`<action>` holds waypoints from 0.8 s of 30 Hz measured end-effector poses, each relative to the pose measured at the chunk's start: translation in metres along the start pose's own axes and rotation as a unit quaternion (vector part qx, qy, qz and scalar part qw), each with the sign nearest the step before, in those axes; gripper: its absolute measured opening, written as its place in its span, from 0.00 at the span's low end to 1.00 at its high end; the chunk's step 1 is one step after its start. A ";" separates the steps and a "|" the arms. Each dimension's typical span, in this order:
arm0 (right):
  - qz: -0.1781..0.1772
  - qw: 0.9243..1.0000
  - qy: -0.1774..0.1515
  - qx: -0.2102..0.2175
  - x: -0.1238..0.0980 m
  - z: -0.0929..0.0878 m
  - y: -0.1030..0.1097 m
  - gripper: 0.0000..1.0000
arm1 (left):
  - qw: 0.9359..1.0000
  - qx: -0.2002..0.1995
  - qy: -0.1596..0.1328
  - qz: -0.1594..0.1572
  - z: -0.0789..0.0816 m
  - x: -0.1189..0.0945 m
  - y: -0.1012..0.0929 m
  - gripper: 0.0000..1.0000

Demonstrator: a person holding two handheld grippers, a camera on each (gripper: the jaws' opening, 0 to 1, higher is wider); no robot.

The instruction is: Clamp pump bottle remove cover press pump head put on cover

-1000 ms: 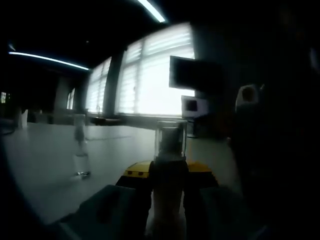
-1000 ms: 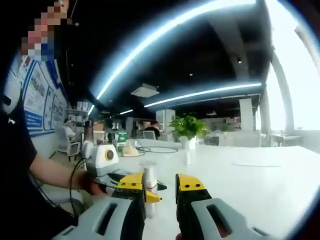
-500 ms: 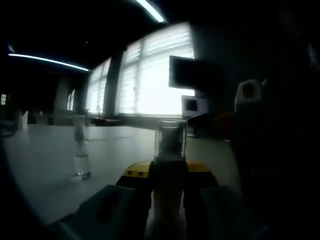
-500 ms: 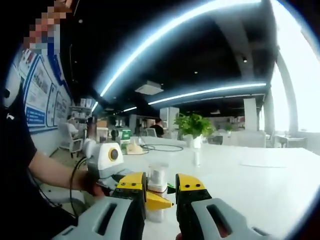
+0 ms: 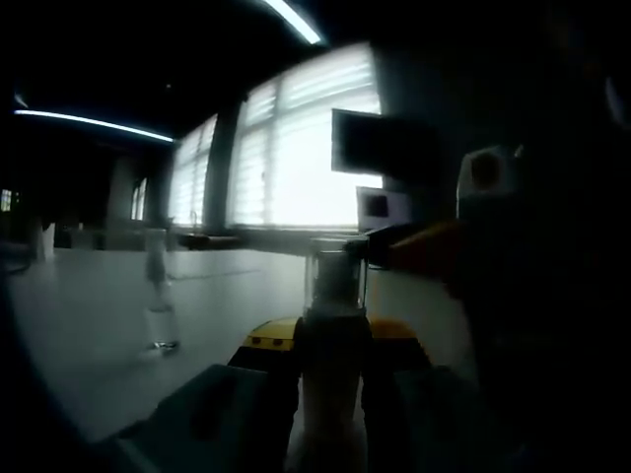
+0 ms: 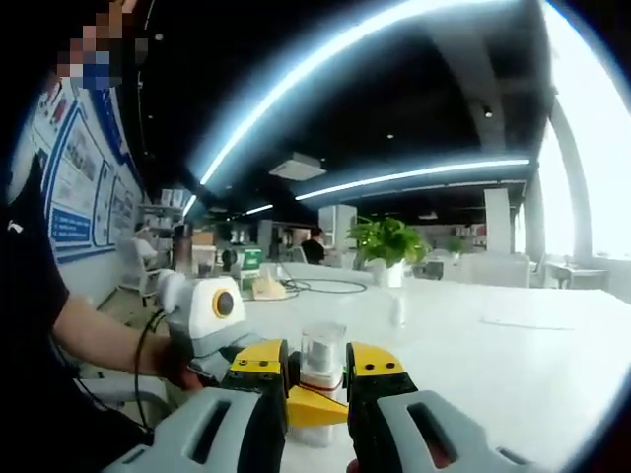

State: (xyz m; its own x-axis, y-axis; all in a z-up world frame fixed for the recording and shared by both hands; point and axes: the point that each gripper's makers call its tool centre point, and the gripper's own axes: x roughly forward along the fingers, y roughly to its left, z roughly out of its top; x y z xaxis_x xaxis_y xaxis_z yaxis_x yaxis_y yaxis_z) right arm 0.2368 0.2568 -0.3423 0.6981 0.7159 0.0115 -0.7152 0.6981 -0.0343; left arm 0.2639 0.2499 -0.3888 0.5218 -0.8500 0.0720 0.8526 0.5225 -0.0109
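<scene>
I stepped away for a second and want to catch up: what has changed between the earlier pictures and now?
The right gripper has closed in on the pump bottle: its clear cover now sits between the open jaws, and in the left gripper view the right gripper's yellow tip has come in from the right beside the cover. Nothing was grasped or released. The left gripper stays clamped on the bottle, and the cover stays on.
</scene>
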 end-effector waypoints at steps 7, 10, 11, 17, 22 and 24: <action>-0.003 1.000 0.004 0.000 0.005 -0.002 0.000 0.17 | 1.000 0.003 -0.001 -0.002 0.000 0.000 -0.001 0.14; -0.002 1.000 0.006 -0.004 0.006 -0.002 0.001 0.17 | 1.000 0.000 -0.001 -0.002 0.000 0.000 -0.001 0.14; -0.003 1.000 0.008 -0.006 0.007 -0.003 0.002 0.17 | 1.000 0.001 -0.001 -0.002 0.000 0.000 -0.001 0.14; -0.005 1.000 0.012 -0.008 0.009 -0.006 0.005 0.17 | 1.000 0.000 -0.001 -0.002 0.000 -0.001 -0.001 0.14; -0.014 1.000 0.010 -0.007 0.009 -0.007 0.002 0.14 | 1.000 0.001 -0.002 -0.002 0.000 -0.001 0.000 0.14; -0.015 1.000 0.009 -0.005 0.009 -0.006 0.000 0.14 | 1.000 0.001 -0.002 -0.002 0.000 -0.001 0.000 0.14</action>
State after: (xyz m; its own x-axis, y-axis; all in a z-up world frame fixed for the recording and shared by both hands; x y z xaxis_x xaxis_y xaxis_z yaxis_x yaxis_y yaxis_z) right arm 0.2428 0.2632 -0.3487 0.7203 0.6937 -0.0054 -0.6932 0.7194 -0.0437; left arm 0.2636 0.2504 -0.3888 0.5182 -0.8519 0.0753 0.8547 0.5191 -0.0085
